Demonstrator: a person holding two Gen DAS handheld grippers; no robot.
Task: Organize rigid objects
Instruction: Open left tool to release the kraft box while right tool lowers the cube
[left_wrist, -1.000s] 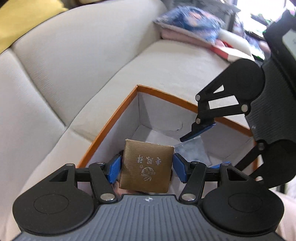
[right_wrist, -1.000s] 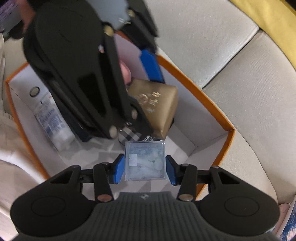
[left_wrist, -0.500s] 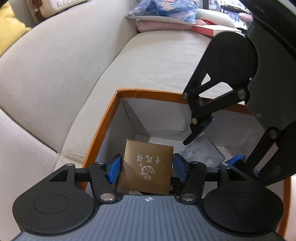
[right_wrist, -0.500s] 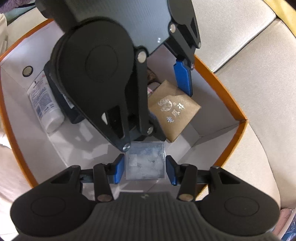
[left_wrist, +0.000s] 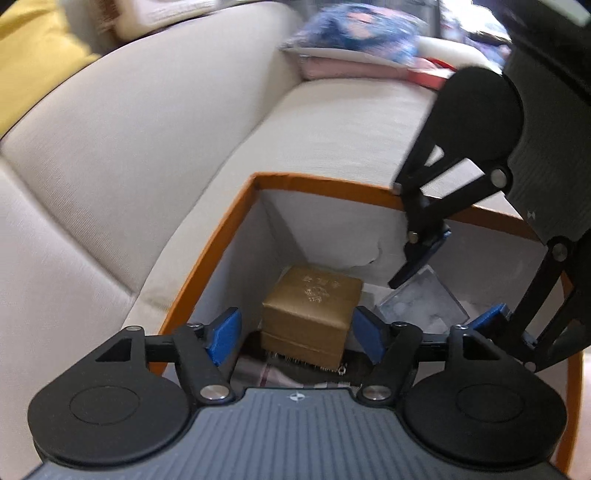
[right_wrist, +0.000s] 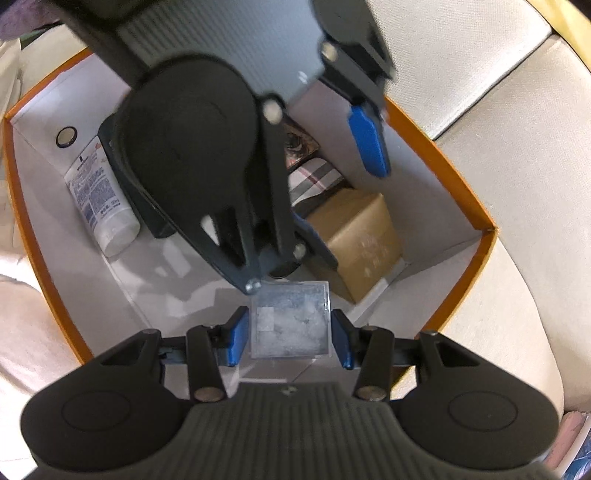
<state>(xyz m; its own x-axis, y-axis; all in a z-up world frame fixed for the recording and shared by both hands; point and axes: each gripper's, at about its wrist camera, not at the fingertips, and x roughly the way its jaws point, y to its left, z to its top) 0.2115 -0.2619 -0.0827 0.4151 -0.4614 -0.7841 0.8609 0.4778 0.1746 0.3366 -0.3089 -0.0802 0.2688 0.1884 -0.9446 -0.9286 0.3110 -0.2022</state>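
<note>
**Kid 1:** Both grippers point down into the big orange-rimmed box (left_wrist: 221, 236) on the cream sofa (left_wrist: 147, 147). What changed?

**Kid 2:** The left gripper (left_wrist: 297, 334) let go! A moment ago its blue pads squeezed the gold box (left_wrist: 312, 314). Its jaws have just been opening, and now there is a gap on each side of the gold box. The gold box sits down in the corner of the big box, with its top tipped away. Before, its flat top with the writing faced the camera.

**Kid 1:** And the right gripper (right_wrist: 290, 334)?

**Kid 2:** Same as before. It is clamped on the small clear square case (right_wrist: 290, 319), with a pad tight on each side. The case hangs just above the white floor of the big box, near the gold box.

**Kid 1:** How do they sit?

**Kid 2:** The left one leans over the gold box. The right one tips down more steeply, just beside it.

**Kid 1:** Anything else in there?

**Kid 2:** A white tube (right_wrist: 99, 199) lies on the far side.
</note>
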